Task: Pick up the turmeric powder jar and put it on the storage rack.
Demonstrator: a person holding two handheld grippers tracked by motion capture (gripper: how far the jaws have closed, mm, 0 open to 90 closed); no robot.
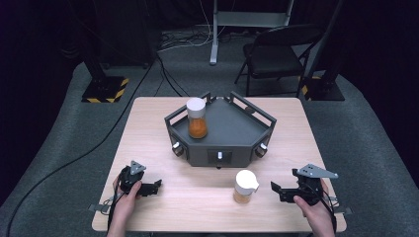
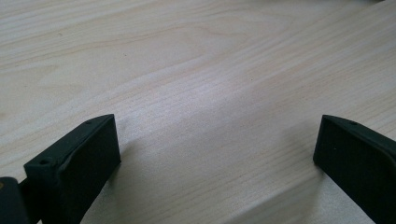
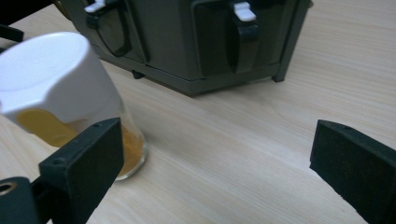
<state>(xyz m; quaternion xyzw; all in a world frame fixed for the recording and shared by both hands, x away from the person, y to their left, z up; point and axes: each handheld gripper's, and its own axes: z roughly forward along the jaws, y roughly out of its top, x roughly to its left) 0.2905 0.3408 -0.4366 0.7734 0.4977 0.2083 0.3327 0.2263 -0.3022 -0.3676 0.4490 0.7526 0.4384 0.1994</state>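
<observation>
A dark grey angular rack (image 1: pixel 232 132) stands at the middle of the wooden table (image 1: pixel 148 133). On its left part sits a white-lidded jar of orange powder (image 1: pixel 196 118). A second white-lidded jar (image 1: pixel 245 186) with orange powder stands on the table in front of the rack. My right gripper (image 1: pixel 274 189) is just right of this jar, apart from it and open. In the right gripper view the jar (image 3: pixel 60 88) rises beyond the left jaw of the right gripper (image 3: pixel 215 149), with the rack (image 3: pixel 187 42) behind. My left gripper (image 1: pixel 157 185) rests open at the front left; in its own view the left gripper (image 2: pixel 217 144) has bare wood between its jaws.
The rack's front faces carry small knobs (image 1: pixel 220 156). Beyond the table stand a folding chair (image 1: pixel 276 54) and a stand base with yellow-black stripes (image 1: pixel 106 90). Cables run across the grey floor.
</observation>
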